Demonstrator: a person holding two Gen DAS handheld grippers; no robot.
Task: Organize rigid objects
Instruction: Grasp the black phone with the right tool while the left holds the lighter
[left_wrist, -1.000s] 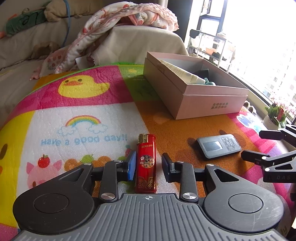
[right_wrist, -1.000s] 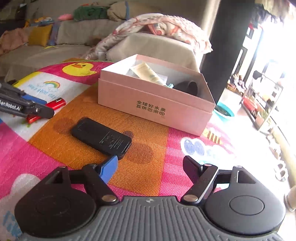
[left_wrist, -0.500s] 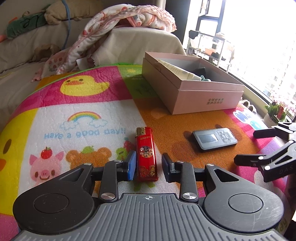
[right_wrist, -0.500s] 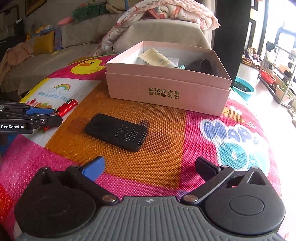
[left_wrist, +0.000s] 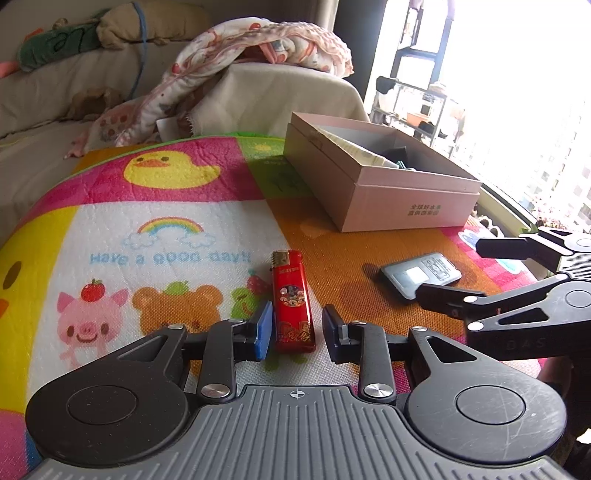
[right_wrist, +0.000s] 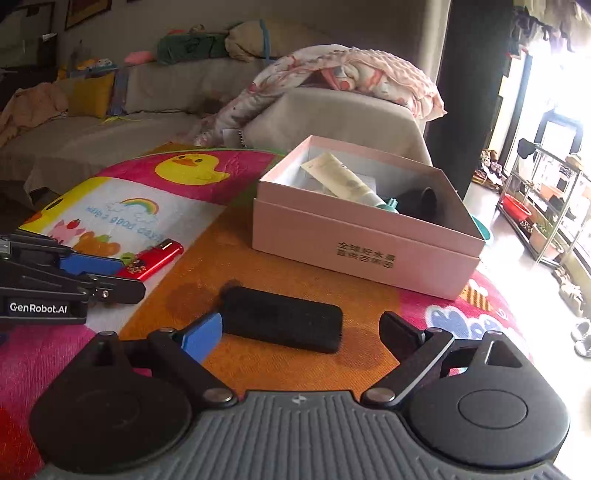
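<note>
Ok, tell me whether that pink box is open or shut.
Open. The pink box has no lid on; a cream tube and a dark object show inside.

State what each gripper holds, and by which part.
Nothing yet. The left gripper straddles the lighter's base without gripping; the right gripper's closing jaws flank the black device.

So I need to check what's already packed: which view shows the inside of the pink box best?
The right wrist view. It looks down into the pink box, showing a cream tube, a teal item and a dark round object. The left wrist view sees the box from lower, so its near wall hides most of the contents.
</note>
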